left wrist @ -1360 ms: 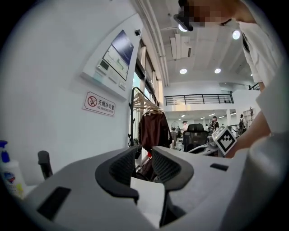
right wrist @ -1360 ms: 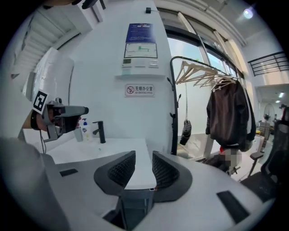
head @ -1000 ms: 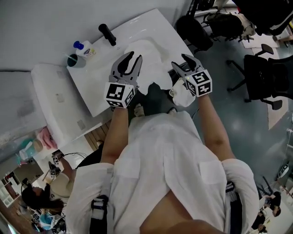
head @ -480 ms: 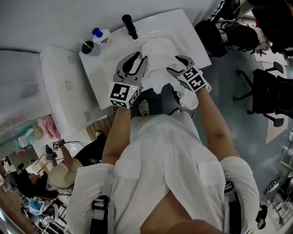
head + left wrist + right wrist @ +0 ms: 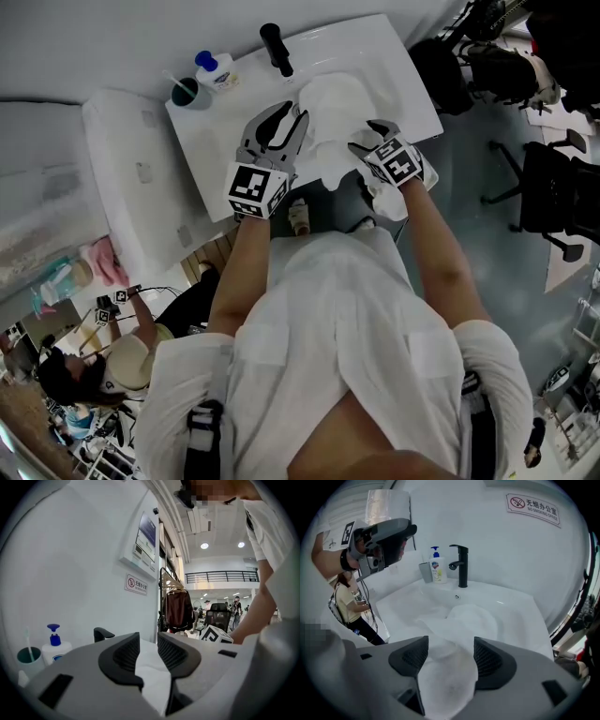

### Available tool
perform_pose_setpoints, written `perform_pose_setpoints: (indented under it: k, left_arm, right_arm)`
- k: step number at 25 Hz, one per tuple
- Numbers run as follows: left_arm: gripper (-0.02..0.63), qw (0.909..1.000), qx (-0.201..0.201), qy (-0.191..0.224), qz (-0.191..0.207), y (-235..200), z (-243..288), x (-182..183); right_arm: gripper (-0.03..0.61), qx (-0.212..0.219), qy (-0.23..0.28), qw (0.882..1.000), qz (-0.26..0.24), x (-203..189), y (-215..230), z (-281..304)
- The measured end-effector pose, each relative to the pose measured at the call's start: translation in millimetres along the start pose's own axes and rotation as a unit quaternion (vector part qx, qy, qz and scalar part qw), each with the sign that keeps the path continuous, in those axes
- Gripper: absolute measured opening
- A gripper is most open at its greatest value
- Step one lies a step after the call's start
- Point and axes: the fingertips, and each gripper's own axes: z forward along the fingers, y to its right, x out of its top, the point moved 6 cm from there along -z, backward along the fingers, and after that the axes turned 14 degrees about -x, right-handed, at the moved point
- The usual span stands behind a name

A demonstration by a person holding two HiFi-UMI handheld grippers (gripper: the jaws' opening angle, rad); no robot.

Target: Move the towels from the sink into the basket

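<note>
So the towels [image 5: 330, 111] are piled in a white heap in the basin of the sink [image 5: 403, 66], and one end spills over the front rim toward the person.

The right gripper [image 5: 450, 643] is tipped down over that front rim. Its jaws have just been opening and they're spread wide now. In the right gripper view a fold of towel runs from the basin right up into the gap. It fills the space between the two black pads [image 5: 493, 660] and maybe brushes the edge of one, but nothing is squeezing it. So it's released, not gripping.

The left gripper [image 5: 148, 640] sits nearly level at the left side of the heap, jaws apart with a narrower gap. White shows through that gap in the left gripper view, but I can't tell if it's towel actually between the fingers [image 5: 123, 654] or just the pile behind them. It doesn't look clamped on anything.

At the back of the sink there's a black faucet [image 5: 276, 47], and off in the corner a soap bottle [image 5: 216, 71] next to a cup [image 5: 185, 94].
</note>
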Motion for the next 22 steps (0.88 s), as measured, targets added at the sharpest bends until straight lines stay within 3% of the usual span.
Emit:
perform_pose_setpoints:
  k: [13, 17, 22]
  left_arm:
    - [0.112, 0.9999, -0.014, -0.01, 0.0, -2.1, 5.5, -2.8]
    - [0.112, 0.9998, -0.015, -0.01, 0.0, -2.0, 6.0, -2.7]
    - [0.112, 0.9998, -0.017, -0.01, 0.001, -3.2, 5.2, -1.6]
  right_arm:
    - [0.295, 0.018, -0.067, 0.996, 0.047, -17.2, -1.3, 21.8]
    - [0.203, 0.039, -0.066, 0.996, 0.047, -16.0, -7.3, 21.6]
    - [0.113, 0.034, -0.065, 0.997, 0.025, -12.6, -11.8, 20.6]
